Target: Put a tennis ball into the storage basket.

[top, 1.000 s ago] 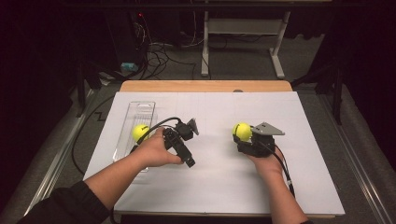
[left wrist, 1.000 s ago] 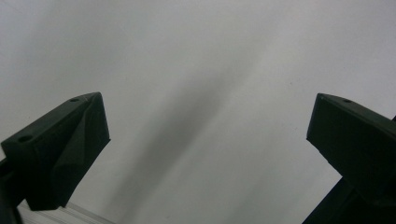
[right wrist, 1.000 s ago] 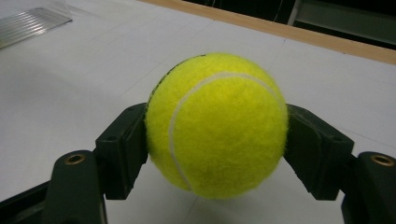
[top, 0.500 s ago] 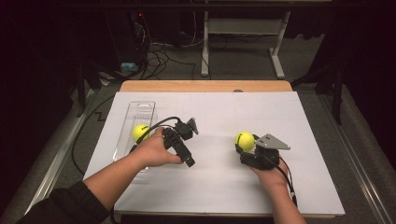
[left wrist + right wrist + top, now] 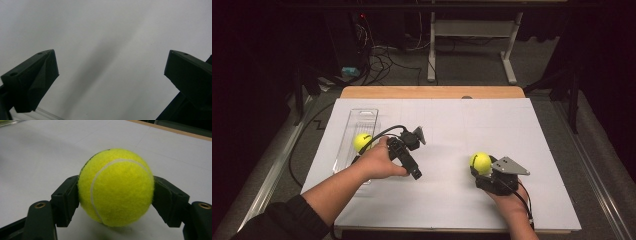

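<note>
On the white desk (image 5: 452, 125), a clear rectangular plastic tray (image 5: 360, 120) holds 1 fuzzy yellow tennis ball (image 5: 361, 142). Just beside it, the left gripper (image 5: 110, 72) points at bare desk, fingers (image 5: 35, 77) wide apart. Well apart at the right, the right gripper (image 5: 116, 195) has its fingers (image 5: 66, 200) clamped on a 2nd yellow tennis ball (image 5: 115, 187).

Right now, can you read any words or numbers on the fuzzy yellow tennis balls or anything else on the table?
No readable text anywhere.
Fuzzy yellow tennis ball clamped in the right gripper: a dark mark along its upper left edge, too little showing to read.
Second yellow tennis ball in the clear plastic tray: too small to tell.
</note>
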Tool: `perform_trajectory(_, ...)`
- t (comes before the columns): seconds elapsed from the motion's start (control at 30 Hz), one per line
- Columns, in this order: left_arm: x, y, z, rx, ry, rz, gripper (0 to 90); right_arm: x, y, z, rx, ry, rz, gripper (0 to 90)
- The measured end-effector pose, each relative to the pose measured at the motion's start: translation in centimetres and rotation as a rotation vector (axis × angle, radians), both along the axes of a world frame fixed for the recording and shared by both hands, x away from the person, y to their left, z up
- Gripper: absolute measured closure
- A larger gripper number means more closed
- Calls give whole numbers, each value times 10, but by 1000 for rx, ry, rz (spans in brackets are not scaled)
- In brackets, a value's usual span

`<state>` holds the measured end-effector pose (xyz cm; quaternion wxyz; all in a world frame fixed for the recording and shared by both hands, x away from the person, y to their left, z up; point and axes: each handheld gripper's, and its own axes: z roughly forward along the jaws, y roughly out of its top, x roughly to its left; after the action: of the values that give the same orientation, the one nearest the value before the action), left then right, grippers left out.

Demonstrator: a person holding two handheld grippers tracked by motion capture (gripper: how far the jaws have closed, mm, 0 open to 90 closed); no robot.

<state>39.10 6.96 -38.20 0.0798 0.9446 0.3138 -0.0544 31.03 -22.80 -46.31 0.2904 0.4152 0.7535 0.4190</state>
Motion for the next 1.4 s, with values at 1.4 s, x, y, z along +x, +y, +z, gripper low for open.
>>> perform_trajectory(1.4, 2, 4, 9, 4, -2, 12, 2, -12, 41, 10, 72, -37, 119, 278)
